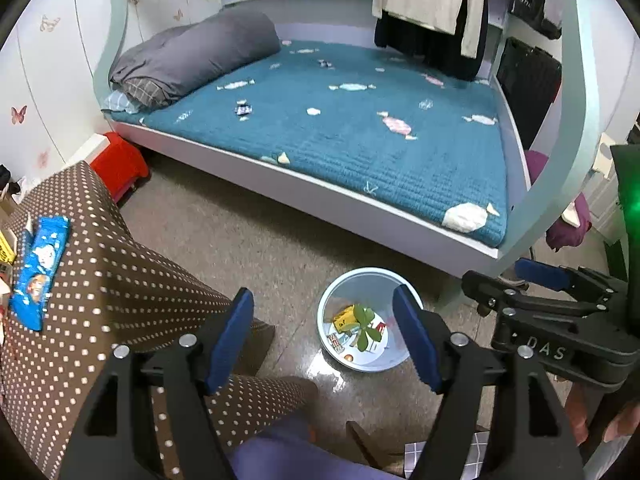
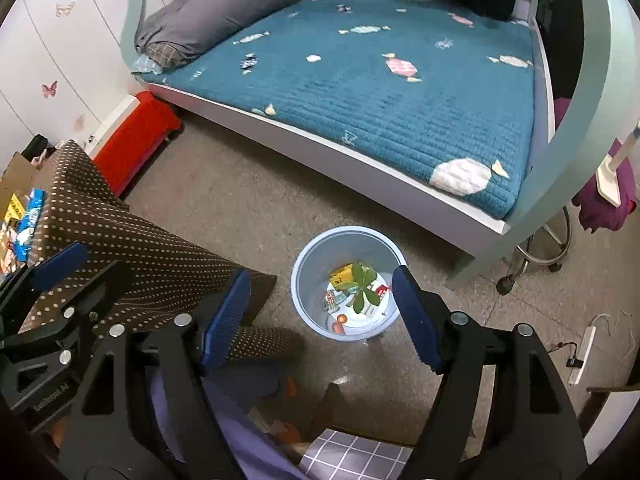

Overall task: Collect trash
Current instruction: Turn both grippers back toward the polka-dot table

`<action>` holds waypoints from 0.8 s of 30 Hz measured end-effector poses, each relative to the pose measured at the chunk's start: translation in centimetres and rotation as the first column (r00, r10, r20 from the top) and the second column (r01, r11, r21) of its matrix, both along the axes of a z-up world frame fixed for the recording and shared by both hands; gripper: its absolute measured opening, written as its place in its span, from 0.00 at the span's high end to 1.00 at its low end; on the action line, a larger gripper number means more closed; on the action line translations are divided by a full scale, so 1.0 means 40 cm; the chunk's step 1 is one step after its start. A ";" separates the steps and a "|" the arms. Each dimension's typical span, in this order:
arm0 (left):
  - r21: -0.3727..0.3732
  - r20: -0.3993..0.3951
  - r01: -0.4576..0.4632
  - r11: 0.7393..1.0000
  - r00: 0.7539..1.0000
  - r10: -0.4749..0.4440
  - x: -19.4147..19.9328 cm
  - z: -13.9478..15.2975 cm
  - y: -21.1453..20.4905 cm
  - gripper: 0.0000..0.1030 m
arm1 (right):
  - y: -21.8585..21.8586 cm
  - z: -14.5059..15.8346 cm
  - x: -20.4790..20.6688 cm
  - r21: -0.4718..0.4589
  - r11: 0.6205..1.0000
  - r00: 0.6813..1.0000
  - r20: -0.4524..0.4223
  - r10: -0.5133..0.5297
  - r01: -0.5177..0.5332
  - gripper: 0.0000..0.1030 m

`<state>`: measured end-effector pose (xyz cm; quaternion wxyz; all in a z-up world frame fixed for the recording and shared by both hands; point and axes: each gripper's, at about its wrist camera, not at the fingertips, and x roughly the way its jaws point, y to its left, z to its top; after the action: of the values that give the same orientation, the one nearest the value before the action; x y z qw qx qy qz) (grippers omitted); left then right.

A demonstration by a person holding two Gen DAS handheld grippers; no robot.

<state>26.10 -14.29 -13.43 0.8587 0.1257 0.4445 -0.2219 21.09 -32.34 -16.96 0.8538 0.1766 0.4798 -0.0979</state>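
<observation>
Left wrist view shows the left tool (image 1: 324,340) with its blue pads spread wide and nothing between them, poised above a pale blue bin (image 1: 374,278) standing on the floor (image 1: 248,236) near the foot of the bed (image 1: 360,136). The bin already holds a green leaf (image 1: 363,326), a yellow packet (image 1: 345,317) and other small wrappers. The right tool (image 2: 322,312) is likewise wide apart and empty, hanging over the same bin. Remaining trash is judged to lie on the counter (image 1: 112,280) draped in brown dotted cloth, at the left: a blue snack wrapper (image 1: 38,270) lies flat on it, with a yellow item (image 1: 6,246) at the edge of frame, partly cut off. Small dark wrappers (image 1: 243,109) on the bedspread may also be litter; they are hard to tell from the printed candy pattern. Assessment: the next pick is likely the blue snack wrapper, nearest the left tool. Being flat and thin, it calls for a low approach across its narrow width, pinching wrapper only and not the cloth beneath. Risk noted: gathering cloth would drag neighbouring items. Release should come well inside the bin rim.
</observation>
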 end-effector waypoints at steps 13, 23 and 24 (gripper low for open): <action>-0.044 0.097 -0.050 0.998 0.994 0.054 -0.035 0.107 0.100 0.26 | 0.107 0.094 0.016 -0.011 0.997 0.994 0.069 0.081 -0.080 0.30; -0.078 0.152 -0.145 0.986 0.976 0.155 -0.046 0.173 0.236 0.22 | 0.239 0.155 0.062 -0.041 0.980 0.975 0.106 0.196 -0.193 0.29; -0.082 0.157 -0.160 0.984 0.973 0.172 -0.046 0.180 0.254 0.22 | 0.253 0.158 0.065 -0.046 0.978 0.972 0.107 0.208 -0.204 0.29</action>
<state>24.26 -4.13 -6.25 0.9116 0.0762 0.3737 -0.1535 23.68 -22.22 -10.64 0.8877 0.1163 0.4455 -0.0069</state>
